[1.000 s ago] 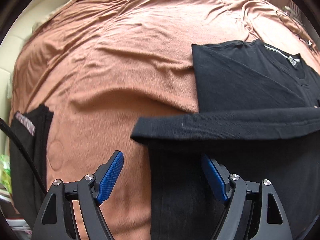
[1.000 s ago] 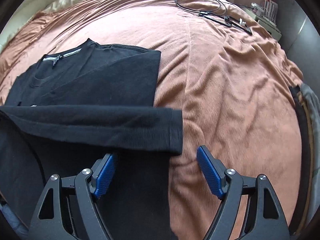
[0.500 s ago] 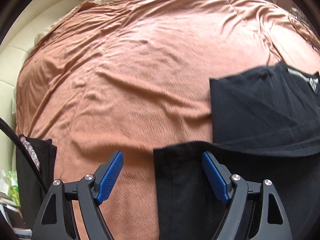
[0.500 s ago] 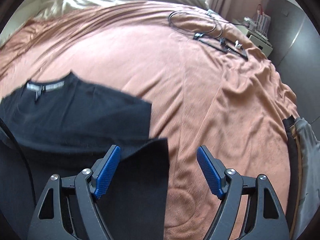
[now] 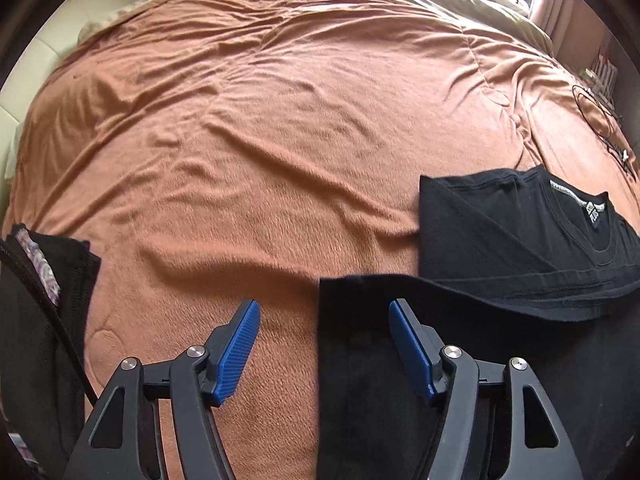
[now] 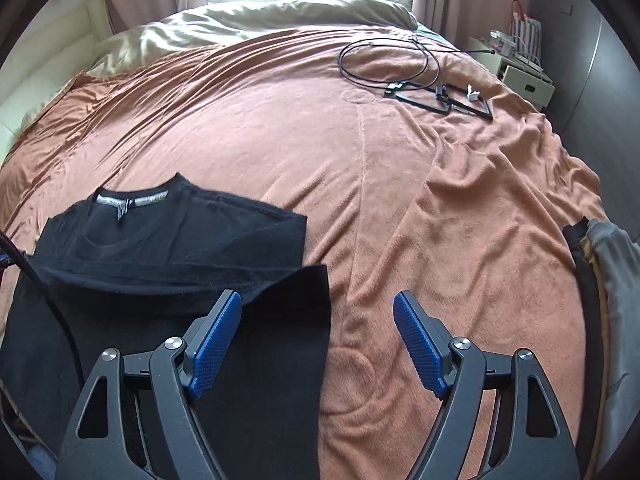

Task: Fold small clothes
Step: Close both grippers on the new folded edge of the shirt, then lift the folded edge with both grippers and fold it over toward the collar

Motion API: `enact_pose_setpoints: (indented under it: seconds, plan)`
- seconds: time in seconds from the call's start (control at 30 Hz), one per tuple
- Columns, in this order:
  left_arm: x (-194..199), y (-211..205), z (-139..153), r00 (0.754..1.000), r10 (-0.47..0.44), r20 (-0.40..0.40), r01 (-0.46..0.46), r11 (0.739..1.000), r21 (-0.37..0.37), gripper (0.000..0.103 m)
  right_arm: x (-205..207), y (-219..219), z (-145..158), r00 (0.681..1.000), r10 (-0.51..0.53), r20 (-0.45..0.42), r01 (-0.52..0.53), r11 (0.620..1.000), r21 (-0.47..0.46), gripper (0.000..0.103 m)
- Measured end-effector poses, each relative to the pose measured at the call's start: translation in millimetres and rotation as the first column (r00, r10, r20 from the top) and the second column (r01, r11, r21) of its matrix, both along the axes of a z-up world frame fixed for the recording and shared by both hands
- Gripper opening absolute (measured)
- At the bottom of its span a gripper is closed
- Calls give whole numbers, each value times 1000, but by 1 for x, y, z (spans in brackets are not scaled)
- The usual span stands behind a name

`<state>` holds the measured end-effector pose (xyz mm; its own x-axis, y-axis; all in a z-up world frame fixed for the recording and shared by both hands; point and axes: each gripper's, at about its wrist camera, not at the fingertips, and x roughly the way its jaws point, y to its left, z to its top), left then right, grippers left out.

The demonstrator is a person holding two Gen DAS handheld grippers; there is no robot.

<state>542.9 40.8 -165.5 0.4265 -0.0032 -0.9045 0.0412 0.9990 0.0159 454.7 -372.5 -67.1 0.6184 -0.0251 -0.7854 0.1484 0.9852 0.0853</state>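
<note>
A black long-sleeved shirt (image 5: 500, 232) lies on the orange-brown blanket (image 5: 280, 140), sides folded in, collar and label at the far end. My left gripper (image 5: 324, 308) hovers over the shirt's near left edge. Its jaws are closing, and the fabric edge runs below the gap, untouched by the blue pads (image 5: 236, 352). In the right wrist view the shirt (image 6: 180, 240) fills the lower left. My right gripper (image 6: 318, 296) stands open above the shirt's near right edge, with its left pad over the cloth and its right pad over the blanket (image 6: 400, 200).
A dark garment with a patterned band (image 5: 40, 280) lies at the bed's left edge. Grey and dark clothes (image 6: 612, 272) lie at the right edge. A black cable (image 6: 384, 60) and black frames (image 6: 460, 98) lie far right. A beige duvet (image 6: 260, 20) is bunched at the back.
Both views have tipped up and drawn back, so the shirt sits lower and more of the far bed shows. The left gripper's pads have come slightly closer together.
</note>
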Motion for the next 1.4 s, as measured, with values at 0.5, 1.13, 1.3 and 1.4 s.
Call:
enact_pose_setpoints:
  seconds: [0.5, 1.13, 1.3, 1.4]
  plan:
    - [10, 6, -18, 1000, 15, -13, -17, 990, -140, 33, 73, -19, -77, 995, 82, -57, -74, 989, 132, 35]
    - [-16, 13, 37, 995, 41, 95, -21, 978, -208, 7, 62, -48, -38, 994, 16, 105, -33, 986, 163, 2]
    - [-18, 10, 67, 988, 39, 147, -8, 979, -206, 7, 48, -50, -18, 990, -4, 143, -20, 986, 166, 2]
    - [-14, 8, 82, 983, 48, 175, -11, 977, -211, 7, 41, -52, -11, 987, -19, 161, -7, 987, 163, 2]
